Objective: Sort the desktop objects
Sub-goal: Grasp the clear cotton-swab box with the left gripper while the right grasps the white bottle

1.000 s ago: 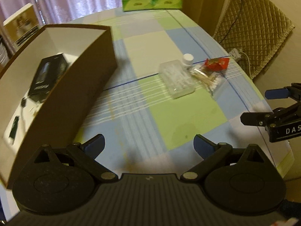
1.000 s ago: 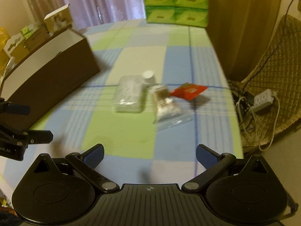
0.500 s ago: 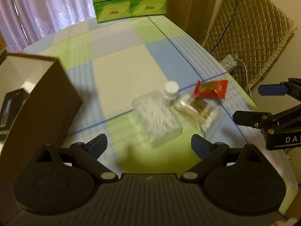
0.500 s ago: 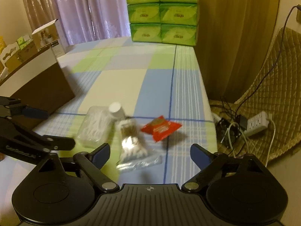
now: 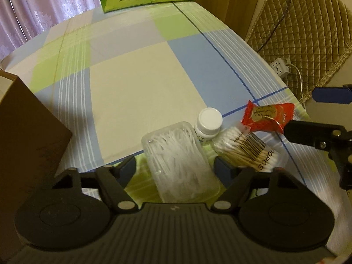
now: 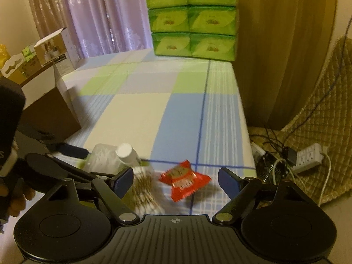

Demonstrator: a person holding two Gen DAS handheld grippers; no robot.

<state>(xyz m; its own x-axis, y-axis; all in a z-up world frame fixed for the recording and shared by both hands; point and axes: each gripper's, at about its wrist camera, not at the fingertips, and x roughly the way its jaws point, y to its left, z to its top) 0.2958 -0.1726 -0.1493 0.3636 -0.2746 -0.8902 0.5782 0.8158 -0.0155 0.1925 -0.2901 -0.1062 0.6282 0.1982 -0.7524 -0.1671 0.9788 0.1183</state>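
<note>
Clear glossy plastic box [image 5: 180,162]; shiny red foil sachet [image 5: 267,116]; matt checked cloth tablecloth [image 5: 140,83]; matt cardboard box [image 5: 26,132].

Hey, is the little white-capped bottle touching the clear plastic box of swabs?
Cannot tell. In the left wrist view the bottle sits right against the clear box corner, with no gap or contact plainly visible.

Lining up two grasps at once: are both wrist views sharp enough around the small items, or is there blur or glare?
Left wrist: clear plastic case and cotton swab bag sharp, barcode distinct; dim warm light, no glare. Right wrist: motion-blurred; swab bag, red snack packet and white-capped bottle smeared. Fisheye bends the table edges.
</note>
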